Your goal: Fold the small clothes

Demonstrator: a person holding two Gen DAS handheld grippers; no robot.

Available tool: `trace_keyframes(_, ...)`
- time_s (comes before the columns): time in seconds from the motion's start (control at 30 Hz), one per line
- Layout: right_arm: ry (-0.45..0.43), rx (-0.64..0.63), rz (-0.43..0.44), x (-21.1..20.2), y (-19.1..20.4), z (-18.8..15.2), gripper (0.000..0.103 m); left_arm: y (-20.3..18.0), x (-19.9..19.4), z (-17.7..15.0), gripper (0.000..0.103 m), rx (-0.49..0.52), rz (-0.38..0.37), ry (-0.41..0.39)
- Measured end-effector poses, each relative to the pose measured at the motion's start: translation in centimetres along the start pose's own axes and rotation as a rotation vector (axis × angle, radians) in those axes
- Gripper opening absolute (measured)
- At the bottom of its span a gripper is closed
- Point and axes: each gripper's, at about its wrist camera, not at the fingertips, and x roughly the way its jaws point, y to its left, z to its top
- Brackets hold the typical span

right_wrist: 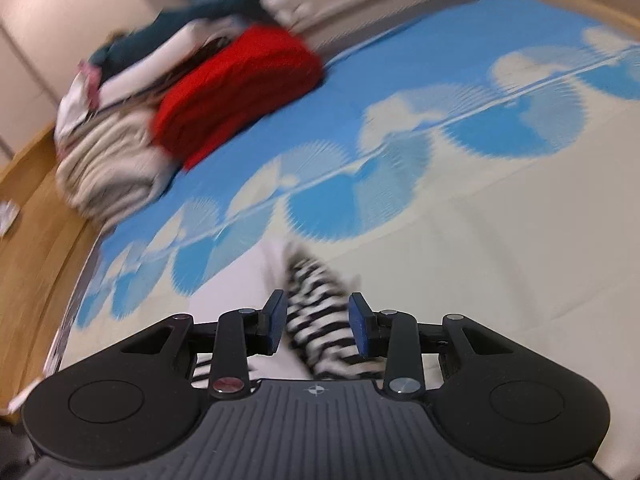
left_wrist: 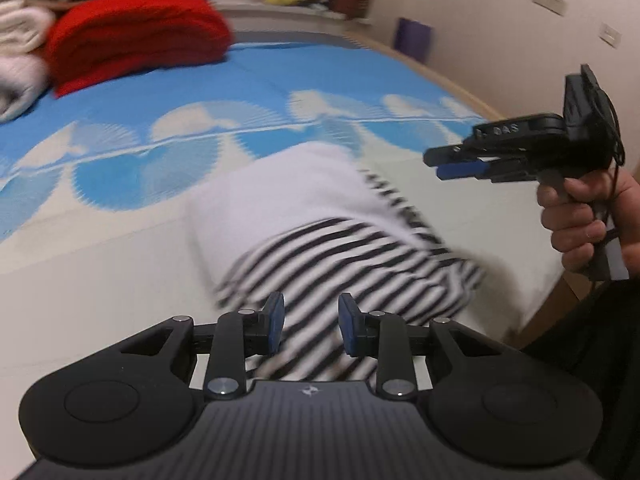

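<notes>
Left gripper (left_wrist: 311,326): your blue pads stand apart with nothing pinched; the striped cloth shows through the gap, lying below them.
Right gripper (right_wrist: 319,326): your jaws are parted in its own view, with the striped cloth between the pads (right_wrist: 362,330); blur hides whether they press on it, so a grip cannot be told.
Striped garment (left_wrist: 340,236): a small black-and-white striped piece with a plain white part, lying on the pale area of the bed cover (left_wrist: 100,264), close in front of you.
Left view only: it shows your right hand (left_wrist: 580,220) around the handle, and the right gripper (left_wrist: 440,164) from the side, held above the cover to the right of the garment and apart from it there. It also shows most of the garment, white part included.
Right view only: just a narrow strip of the garment (right_wrist: 320,320), plus the full stack of folded clothes with a dark teal item on top (right_wrist: 192,24) and the wooden bed edge (right_wrist: 32,184).
Both views: a red folded item (left_wrist: 132,36) beside pale knitted folds (left_wrist: 20,60), well apart from the garment, on the blue patterned part.
Sharpness: both views are smeared.
</notes>
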Motion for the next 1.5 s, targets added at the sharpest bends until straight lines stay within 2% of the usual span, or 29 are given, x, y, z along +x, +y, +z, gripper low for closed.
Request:
trace_keyframes(0.03, 0.019, -0.002, 0.015, 0.7, 0.6, -0.1, 0.037, 0.9, -0.2, -0.2, 0.05, -0.019, 0.01, -0.007)
trace_keyframes(0.1, 0.06, 0.011, 0.043, 2.5, 1.8, -0.1, 0.037, 2.8, -0.8, -0.9, 0.058, -0.053, 0.03, -0.024)
trace_keyframes(0.17, 0.085, 0.014, 0.027, 4.0, 2.5, -0.3, 0.038, 4.1, -0.9, -2.2, 0.058, -0.119, 0.05, -0.028)
trace_keyframes(0.23, 0.106, 0.01, -0.001, 5.1, 3.1, -0.4, 0.038, 4.7, -0.9, -2.9, 0.058, -0.209, 0.08, 0.001)
trace_keyframes(0.3, 0.121, 0.011, -0.031, 6.1, 3.6, -0.8, 0.038, 5.4, -0.9, -2.5, 0.059, -0.316, 0.037, -0.009)
trace_keyframes(0.33, 0.129, 0.014, -0.032, 6.4, 3.7, -0.9, 0.038, 5.5, -0.7, -2.2, 0.063, -0.345, 0.0, -0.02)
trace_keyframes(0.4, 0.145, 0.023, -0.023, 7.0, 3.8, -1.3, 0.038, 5.4, -0.2, -1.8, 0.07, -0.343, -0.038, -0.015)
trace_keyframes(0.5, 0.176, 0.004, -0.028, 7.9, 4.1, -1.8, 0.037, 5.5, 1.3, -1.9, 0.071, -0.365, -0.032, 0.029)
trace_keyframes(0.53, 0.187, 0.0, -0.036, 8.3, 4.2, -2.1, 0.027, 5.7, 1.8, -2.0, 0.071, -0.387, -0.038, 0.045)
trace_keyframes(0.57, 0.194, -0.005, -0.041, 8.4, 4.2, -2.4, 0.006, 6.0, 2.5, -2.0, 0.071, -0.411, -0.048, 0.058)
trace_keyframes(0.6, 0.194, -0.007, -0.041, 8.3, 4.2, -2.5, 0.002, 6.3, 2.9, -2.0, 0.071, -0.433, -0.057, 0.069)
trace_keyframes(0.67, 0.147, 0.002, -0.037, 7.4, 4.0, -2.3, 0.001, 6.5, 3.5, -2.2, 0.072, -0.453, -0.068, 0.078)
trace_keyframes(0.8, -0.055, 0.151, 0.002, 2.4, 1.6, -0.6, 0.0, 5.8, 4.6, -2.3, 0.08, -0.441, -0.108, 0.1)
trace_keyframes(0.83, -0.072, 0.155, -0.016, 1.6, 1.1, -0.5, 0.0, 5.4, 4.7, -2.1, 0.08, -0.419, -0.114, 0.108)
trace_keyframes(0.87, -0.071, 0.147, -0.056, 1.3, 0.7, -0.6, 0.0, 4.8, 4.9, -2.0, 0.08, -0.389, -0.105, 0.118)
trace_keyframes(0.97, 0.02, 0.094, -0.158, 2.6, 0.2, -1.2, 0.0, 3.7, 5.7, -1.9, 0.081, -0.3, -0.052, 0.142)
trace_keyframes(1.1, 0.088, -0.055, -0.243, 5.1, 1.3, -1.9, 0.0, 3.7, 5.1, -1.6, 0.081, -0.316, -0.084, 0.098)
trace_keyframes(1.17, 0.098, -0.082, -0.268, 5.6, 1.4, -2.2, 0.0, 3.3, 5.7, -1.8, 0.081, -0.257, -0.082, 0.117)
trace_keyframes(1.2, 0.102, -0.083, -0.278, 5.8, 1.4, -2.2, 0.0, 3.1, 6.9, -2.4, 0.082, -0.209, -0.055, 0.168)
trace_keyframes(1.27, 0.127, -0.089, -0.303, 6.6, 1.2, -2.4, 0.0, 3.5, 8.6, -3.4, 0.084, -0.229, -0.051, 0.254)
trace_keyframes(1.33, 0.165, -0.091, -0.317, 7.6, 1.1, -2.8, 0.0, 3.9, 8.6, -3.5, 0.084, -0.277, -0.072, 0.257)
trace_keyframes(1.4, 0.181, -0.126, -0.345, 8.4, 1.4, -3.2, 0.0, 3.4, 7.9, -2.9, 0.084, -0.238, -0.067, 0.237)
trace_keyframes(1.5, 0.178, -0.113, -0.336, 8.4, 1.2, -3.3, 0.0, 2.9, 7.1, -2.5, 0.083, -0.207, -0.082, 0.21)
